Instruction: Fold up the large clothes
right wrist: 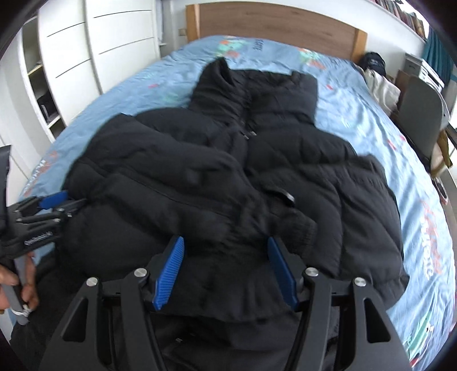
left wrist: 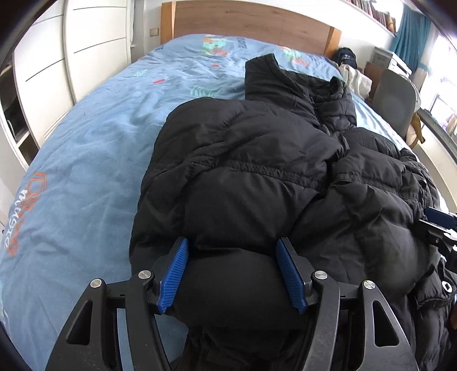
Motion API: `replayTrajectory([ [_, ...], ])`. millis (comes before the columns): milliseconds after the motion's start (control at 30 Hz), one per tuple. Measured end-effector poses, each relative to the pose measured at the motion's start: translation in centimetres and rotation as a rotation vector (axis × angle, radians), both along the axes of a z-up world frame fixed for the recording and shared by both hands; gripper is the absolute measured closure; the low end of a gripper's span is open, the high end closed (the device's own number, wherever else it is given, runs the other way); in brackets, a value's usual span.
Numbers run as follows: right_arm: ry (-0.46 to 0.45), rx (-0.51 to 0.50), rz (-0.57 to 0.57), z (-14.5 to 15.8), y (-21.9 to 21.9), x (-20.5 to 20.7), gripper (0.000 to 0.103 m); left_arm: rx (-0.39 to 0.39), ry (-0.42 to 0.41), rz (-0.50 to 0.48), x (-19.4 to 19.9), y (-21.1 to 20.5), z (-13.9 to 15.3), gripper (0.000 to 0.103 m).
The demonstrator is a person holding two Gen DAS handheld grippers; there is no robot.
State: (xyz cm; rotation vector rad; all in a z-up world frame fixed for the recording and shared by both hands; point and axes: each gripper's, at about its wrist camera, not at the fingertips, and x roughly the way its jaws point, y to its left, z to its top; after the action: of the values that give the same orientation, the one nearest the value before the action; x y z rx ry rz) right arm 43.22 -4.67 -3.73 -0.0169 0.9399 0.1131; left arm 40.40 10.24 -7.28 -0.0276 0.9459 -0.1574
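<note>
A black puffer jacket (left wrist: 257, 159) lies front up on the blue bed cover (left wrist: 85, 148), collar toward the headboard. Its puffy lower edge bulges between the blue pads of my left gripper (left wrist: 232, 256), which presses on it from both sides. In the right wrist view the same jacket (right wrist: 285, 159) fills the middle, blurred. My right gripper (right wrist: 225, 245) sits over the hem with dark padding filling the gap between its pads. The left gripper (right wrist: 54, 205) shows at the jacket's left edge, a hand (right wrist: 25, 285) on its handle. The right gripper's tip (left wrist: 440, 225) pokes in at the jacket's right side.
A wooden headboard (left wrist: 251, 25) closes the far end of the bed. White wardrobe doors (left wrist: 85, 42) stand along the left. A grey chair (left wrist: 395, 100), a cream bag (left wrist: 354, 77) and a dark cap (left wrist: 347, 57) crowd the far right beside the bed.
</note>
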Motion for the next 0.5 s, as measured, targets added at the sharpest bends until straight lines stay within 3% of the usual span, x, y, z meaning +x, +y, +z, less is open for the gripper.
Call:
replayTrajectory([
  [200, -0.027, 0.014, -0.019, 2.3, -1.2, -1.3, 0.044, -0.008, -0.067, 0.032, -0.4, 1.1, 2.9, 0.04],
  [333, -0.102, 0.026, 0.04, 5.4, 0.0, -1.3, 0.044, -0.023, -0.099, 0.023, 0.3, 0.7, 4.5, 0.03],
  [500, -0.09, 0.036, 0.125, 4.2, 1.1, -0.1, 0.044, -0.03, -0.051, -0.033, 2.6, -0.8, 2.8, 0.027],
])
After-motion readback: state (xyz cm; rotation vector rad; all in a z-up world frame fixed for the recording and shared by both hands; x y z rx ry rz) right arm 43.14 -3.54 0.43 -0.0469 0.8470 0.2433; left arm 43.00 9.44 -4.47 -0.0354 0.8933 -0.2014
